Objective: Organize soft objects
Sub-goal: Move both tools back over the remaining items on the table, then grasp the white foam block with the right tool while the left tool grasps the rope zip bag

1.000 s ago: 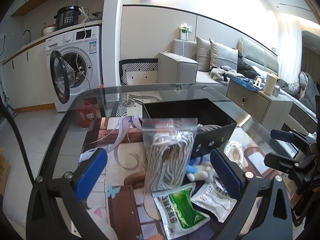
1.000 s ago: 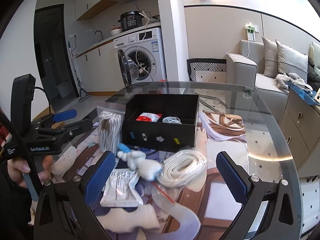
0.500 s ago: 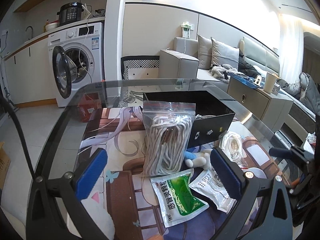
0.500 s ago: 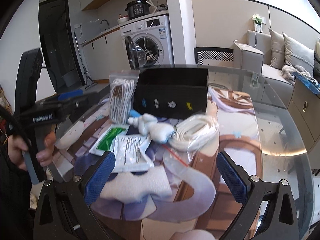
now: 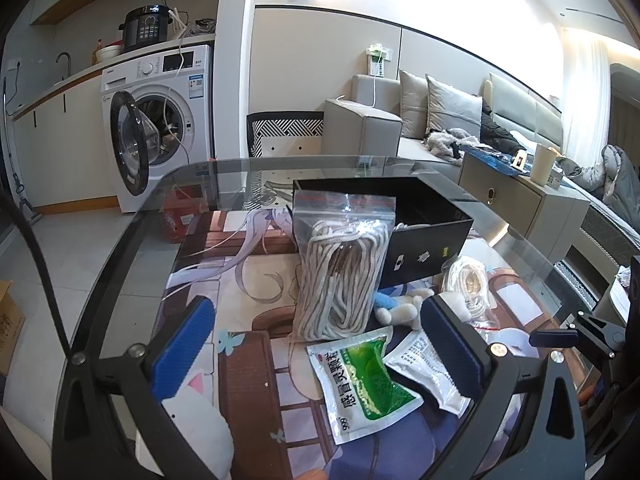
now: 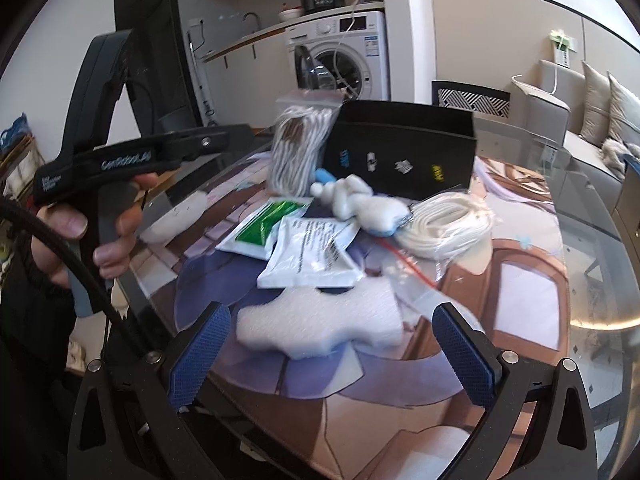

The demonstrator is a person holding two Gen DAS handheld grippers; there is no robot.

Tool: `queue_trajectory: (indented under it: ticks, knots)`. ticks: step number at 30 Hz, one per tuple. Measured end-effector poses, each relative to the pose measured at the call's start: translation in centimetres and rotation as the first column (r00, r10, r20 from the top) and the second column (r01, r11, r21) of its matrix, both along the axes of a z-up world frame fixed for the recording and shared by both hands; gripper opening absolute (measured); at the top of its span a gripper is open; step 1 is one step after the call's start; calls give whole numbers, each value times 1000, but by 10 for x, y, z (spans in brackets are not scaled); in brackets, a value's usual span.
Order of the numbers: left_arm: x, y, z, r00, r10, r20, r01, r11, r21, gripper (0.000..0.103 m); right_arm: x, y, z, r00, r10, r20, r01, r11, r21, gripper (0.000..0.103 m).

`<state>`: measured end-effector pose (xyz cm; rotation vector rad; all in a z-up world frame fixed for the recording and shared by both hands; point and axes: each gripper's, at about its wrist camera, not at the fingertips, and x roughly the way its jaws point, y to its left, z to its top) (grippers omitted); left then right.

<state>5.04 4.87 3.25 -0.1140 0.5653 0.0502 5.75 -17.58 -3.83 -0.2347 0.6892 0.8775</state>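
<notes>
A black box (image 5: 424, 236) (image 6: 400, 152) stands on the glass table. A zip bag of grey rope (image 5: 340, 272) (image 6: 298, 144) leans upright against it. In front lie a small white plush with blue parts (image 5: 400, 308) (image 6: 360, 204), a bagged white cord coil (image 5: 468, 280) (image 6: 448, 224), a green sachet (image 5: 364, 380) (image 6: 268, 226), a white sachet (image 5: 428, 368) (image 6: 312, 256) and a white foam piece (image 6: 320, 322). My left gripper (image 5: 320, 348) is open and empty, back from the sachets. My right gripper (image 6: 332, 356) is open and empty, just short of the foam piece.
A printed mat (image 5: 248, 280) covers the table under the glass (image 6: 592, 248). A white soft item (image 5: 196, 428) (image 6: 176, 220) lies at the near left edge. A washing machine (image 5: 160, 120) with its door open, a sofa (image 5: 420, 128) and a cabinet (image 5: 520, 200) stand beyond the table.
Both grippers have pulled back from the box, so the objects look farther away. The right view now takes in the foam piece and the hand holding the left gripper. No object has moved.
</notes>
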Motion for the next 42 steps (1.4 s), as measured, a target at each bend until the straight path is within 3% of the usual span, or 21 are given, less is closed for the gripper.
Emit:
queue_trajectory:
  ticks: [12,33,37,42]
  knots:
    - [6,-3,-10,1000,-4,-17,4,1000,4,103,-5,16,-16,998,61,-4,-61,997,-44,103]
    - [10,-4,-18,1000,-9,-29,9,1000,12,103,-1,18,-20,999,32,28,-30,998,-50,102]
    - [9,-4,-19,1000,-9,-28,9,1000,10,103,-3,20,-20,999,40,30,-38,998,-51,92]
    - [9,-4,-18,1000,-6,-30,6,1000,11,103,-5,19,-19,998,45,36,-43,998,-49,92]
